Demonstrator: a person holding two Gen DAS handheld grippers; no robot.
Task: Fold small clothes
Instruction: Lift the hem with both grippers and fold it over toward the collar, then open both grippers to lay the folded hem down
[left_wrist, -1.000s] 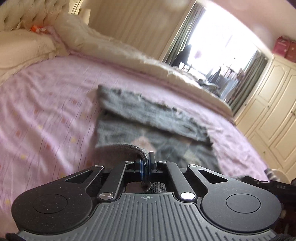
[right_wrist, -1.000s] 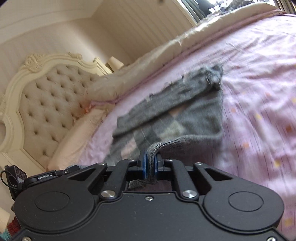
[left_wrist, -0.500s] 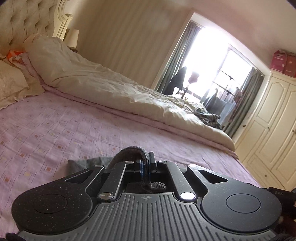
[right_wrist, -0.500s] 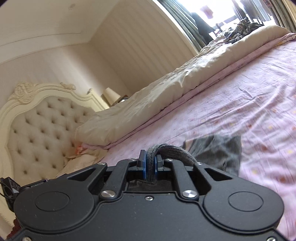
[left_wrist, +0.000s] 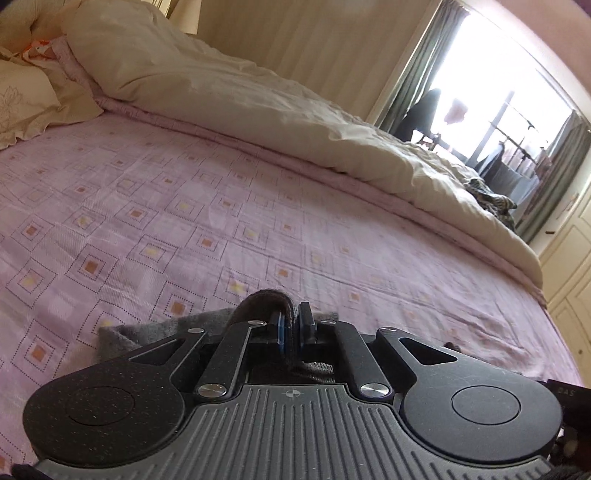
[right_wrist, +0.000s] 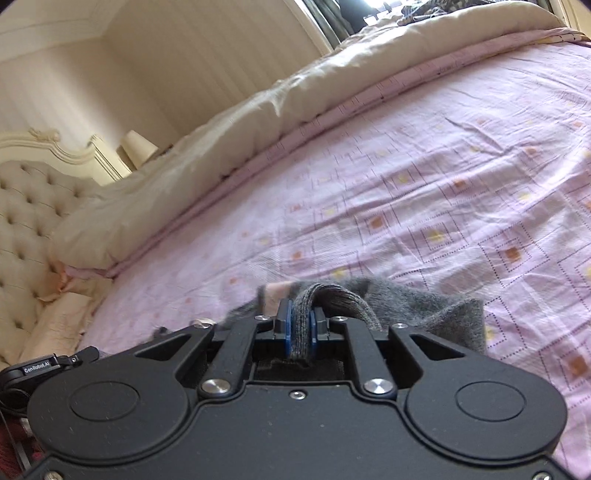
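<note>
Two hand-held grippers, left (left_wrist: 290, 325) and right (right_wrist: 300, 325), each pinch fuzzy grey knit garment (right_wrist: 436, 314).

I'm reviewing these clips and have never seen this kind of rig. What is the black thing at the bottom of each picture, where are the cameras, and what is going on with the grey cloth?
No robot here: a person holds a two-finger tool in each hand, and a fisheye camera on each looks forward along its fingers. The black shape is the tool's body. One picture comes from the left hand-held gripper, the other from the right hand-held gripper. Both are shut on a folded edge of the grey knitted garment, pinched between blue pads. It hangs low over the pink patterned bedsheet. Behind lie a cream duvet, a pillow and a tufted headboard.
</note>
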